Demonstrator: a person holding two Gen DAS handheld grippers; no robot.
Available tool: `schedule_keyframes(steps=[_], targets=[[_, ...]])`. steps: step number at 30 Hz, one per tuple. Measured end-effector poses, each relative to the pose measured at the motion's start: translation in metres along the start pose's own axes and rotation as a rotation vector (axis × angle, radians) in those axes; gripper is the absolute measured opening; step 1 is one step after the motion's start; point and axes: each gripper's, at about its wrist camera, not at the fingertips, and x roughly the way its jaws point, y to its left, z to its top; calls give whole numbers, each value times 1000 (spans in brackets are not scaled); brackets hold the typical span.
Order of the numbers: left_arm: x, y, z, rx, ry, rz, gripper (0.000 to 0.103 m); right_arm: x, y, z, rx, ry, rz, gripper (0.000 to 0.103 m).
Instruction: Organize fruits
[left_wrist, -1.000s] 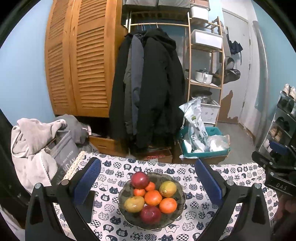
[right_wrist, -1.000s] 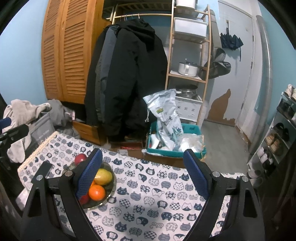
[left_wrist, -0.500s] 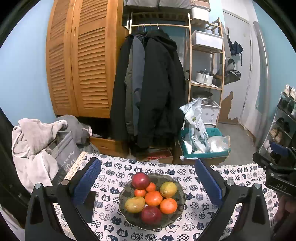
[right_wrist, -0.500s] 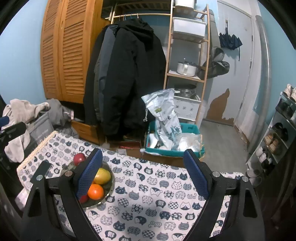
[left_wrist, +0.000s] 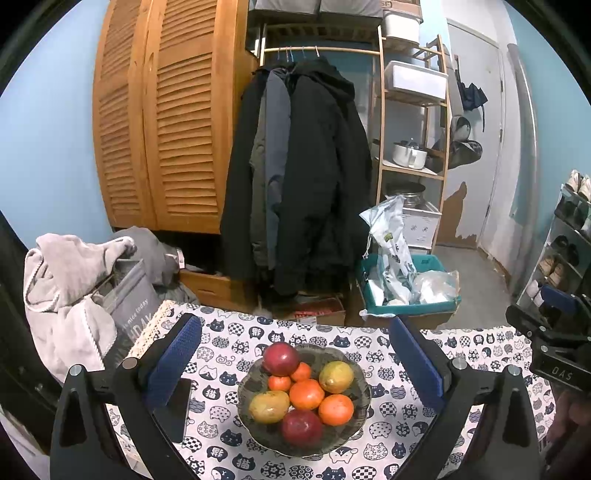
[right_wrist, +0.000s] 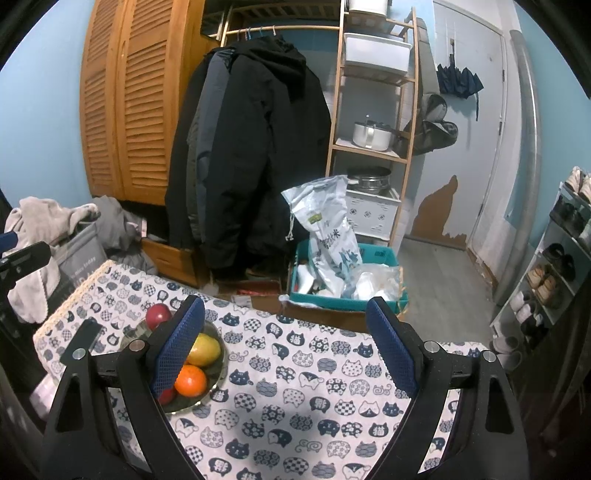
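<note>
1. Left wrist view shows a table under a cat-print cloth (left_wrist: 236, 332); apart from the bowl and a dark flat thing by the left finger, the cloth in sight is bare.
2. On it sits a dark glass bowl (left_wrist: 360, 402), and all the fruit in sight is piled inside: two red apples, two yellow-green mangoes and several oranges.
3. The left gripper (left_wrist: 295, 362) hangs above and just short of the bowl, jaws spread wide and holding nothing.
4. The right gripper (right_wrist: 286, 339) hovers over bare cloth to the bowl's right, jaws likewise wide and empty.
5. No loose fruit shows on the cloth, so this fits either a bowl awaiting sorting or one already filled; which step is in hand I cannot settle, nor a next move.
</note>
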Motion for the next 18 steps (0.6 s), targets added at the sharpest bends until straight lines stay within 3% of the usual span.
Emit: schedule_keyframes(steps=[18], targets=[[0,-1,0,2,-2,2,102,-1,-2,-2,-7,-5,-4,88]])
